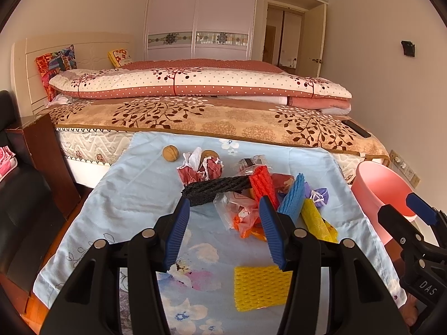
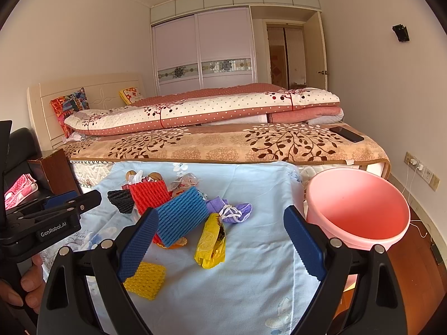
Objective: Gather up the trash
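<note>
Both the left gripper point(image 1: 223, 231) and right gripper point(image 2: 220, 244) were held wide apart, empty, above the cloth point(image 2: 251, 279). Crumpled, colourful trash point(image 2: 178, 215) was heaped beside the bucket point(image 2: 360, 209).

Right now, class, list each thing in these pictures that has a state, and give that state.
Left gripper: open, holding nothing.
Right gripper: open, holding nothing.
Pink bucket: upright, nothing visible inside.
Red paper wrapper: crumpled.
Wardrobe doors: shut.
Quilt: folded on the bed.
</note>
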{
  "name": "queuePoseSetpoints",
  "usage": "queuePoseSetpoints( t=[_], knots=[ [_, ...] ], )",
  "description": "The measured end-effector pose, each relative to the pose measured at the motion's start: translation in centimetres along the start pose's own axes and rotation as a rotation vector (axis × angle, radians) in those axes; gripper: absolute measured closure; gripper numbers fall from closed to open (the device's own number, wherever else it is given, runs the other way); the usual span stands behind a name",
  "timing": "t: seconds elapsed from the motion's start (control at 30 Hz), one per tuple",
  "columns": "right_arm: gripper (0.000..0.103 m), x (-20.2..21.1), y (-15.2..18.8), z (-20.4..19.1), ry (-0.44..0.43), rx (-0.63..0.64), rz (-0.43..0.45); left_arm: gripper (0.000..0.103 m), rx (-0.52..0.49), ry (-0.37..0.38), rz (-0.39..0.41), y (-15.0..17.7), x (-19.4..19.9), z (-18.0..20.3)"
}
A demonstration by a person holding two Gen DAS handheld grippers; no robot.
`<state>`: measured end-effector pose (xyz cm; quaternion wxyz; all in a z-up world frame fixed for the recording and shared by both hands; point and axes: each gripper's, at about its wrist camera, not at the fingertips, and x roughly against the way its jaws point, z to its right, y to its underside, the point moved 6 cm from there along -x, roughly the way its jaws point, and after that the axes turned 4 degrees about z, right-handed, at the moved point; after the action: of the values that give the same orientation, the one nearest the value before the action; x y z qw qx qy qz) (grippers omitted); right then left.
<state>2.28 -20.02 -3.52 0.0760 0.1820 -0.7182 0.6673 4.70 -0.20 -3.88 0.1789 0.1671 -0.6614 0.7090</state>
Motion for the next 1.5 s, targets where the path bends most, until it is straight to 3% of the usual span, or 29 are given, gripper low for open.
queuePoseSetpoints(
  t=[0.43, 0.83, 1.03, 1.43, 1.5],
  knots=[
    [0.013, -0.7, 0.4, 0.1, 0.004, -0.002, -0.023, 0.05, 0.008, 0.035, -0.035, 0.7, -0.9, 0.1],
    [0.014, -2.1, 1.5, 0.1, -0.005, -0.009, -0.072, 0.05, 0.086, 0.188, -0.075, 1.3, -1.7, -0.1],
    [0.016, -2.8, 2.0, 0.3, -0.013, -0.015, -0.093, 0.05, 0.071, 0.237, -0.083, 0.6, -2.7, 1.0],
    [0.02, -3.7, 2.6, 0.9, -0.027, -0.03, -0.135, 0.051, 0.057, 0.21, -0.125, -0.2, -7.3, 2.0],
    [0.021, -3.9, 2.7, 0.8, -0.037, -0.033, -0.146, 0.062, 0.052, 0.207, -0.132, -0.1, -8.0, 2.1]
  ],
)
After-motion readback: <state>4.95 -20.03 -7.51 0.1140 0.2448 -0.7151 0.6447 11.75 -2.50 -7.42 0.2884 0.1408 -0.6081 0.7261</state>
